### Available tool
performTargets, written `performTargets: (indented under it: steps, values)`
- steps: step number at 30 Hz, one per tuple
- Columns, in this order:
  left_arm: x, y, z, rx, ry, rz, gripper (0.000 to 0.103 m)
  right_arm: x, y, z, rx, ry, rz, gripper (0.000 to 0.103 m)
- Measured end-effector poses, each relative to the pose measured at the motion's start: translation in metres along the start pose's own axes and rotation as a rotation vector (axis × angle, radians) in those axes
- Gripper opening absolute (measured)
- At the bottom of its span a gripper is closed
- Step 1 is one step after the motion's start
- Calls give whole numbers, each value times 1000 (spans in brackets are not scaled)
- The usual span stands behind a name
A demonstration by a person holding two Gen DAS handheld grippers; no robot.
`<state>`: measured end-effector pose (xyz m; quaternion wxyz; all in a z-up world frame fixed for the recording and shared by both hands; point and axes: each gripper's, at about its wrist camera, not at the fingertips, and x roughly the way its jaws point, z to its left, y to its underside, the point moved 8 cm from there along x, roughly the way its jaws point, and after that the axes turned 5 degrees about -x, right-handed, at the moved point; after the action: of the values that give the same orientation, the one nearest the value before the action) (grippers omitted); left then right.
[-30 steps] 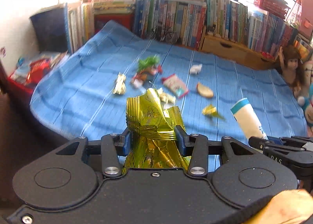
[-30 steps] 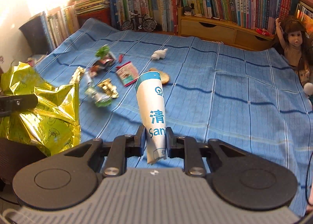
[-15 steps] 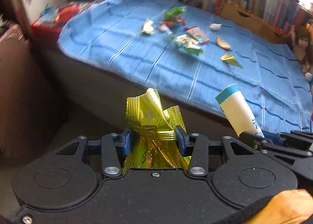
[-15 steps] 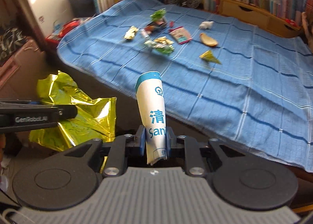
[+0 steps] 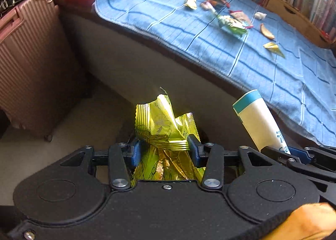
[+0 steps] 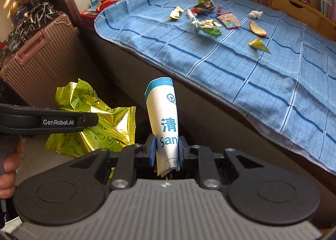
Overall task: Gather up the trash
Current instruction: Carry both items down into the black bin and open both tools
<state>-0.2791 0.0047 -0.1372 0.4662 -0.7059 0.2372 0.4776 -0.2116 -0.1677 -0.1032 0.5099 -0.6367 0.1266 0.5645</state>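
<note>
Left gripper [image 5: 163,153] fingers clamp the gold wrapper [image 5: 161,122]; right gripper [image 6: 167,154] fingers clamp the paper tube [image 6: 166,122], long axis toward 12 o'clock. Remaining litter [image 6: 206,27] lies on the bed [image 6: 273,76] at 1 o'clock.

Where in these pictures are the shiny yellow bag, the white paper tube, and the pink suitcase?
yellow bag [image 5: 166,122]: left wrist view, on its crinkled upper part above the fingers.
paper tube [image 6: 166,114]: right wrist view, on its printed middle.
suitcase [image 5: 31,68]: left wrist view, on its ribbed side.
</note>
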Motion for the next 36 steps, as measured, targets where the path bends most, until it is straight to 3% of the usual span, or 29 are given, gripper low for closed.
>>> performTargets:
  steps: [11, 15, 32, 34, 36]
  values:
    - [28, 7, 8, 13, -23, 56, 44, 34, 0, 7, 46, -55, 66, 33]
    - [35, 0, 11, -13, -10, 41, 49, 44, -8, 10, 53, -62, 62, 41]
    - [51, -30, 17, -42, -25, 16, 57, 62, -30, 7, 105, -75, 44, 45]
    - [51, -32, 18, -42, -33, 8, 61, 62, -31, 6, 107, -82, 39, 57]
    - [50, -33, 18, -43, -42, 1, 66, 62, -32, 6, 110, -87, 35, 62]
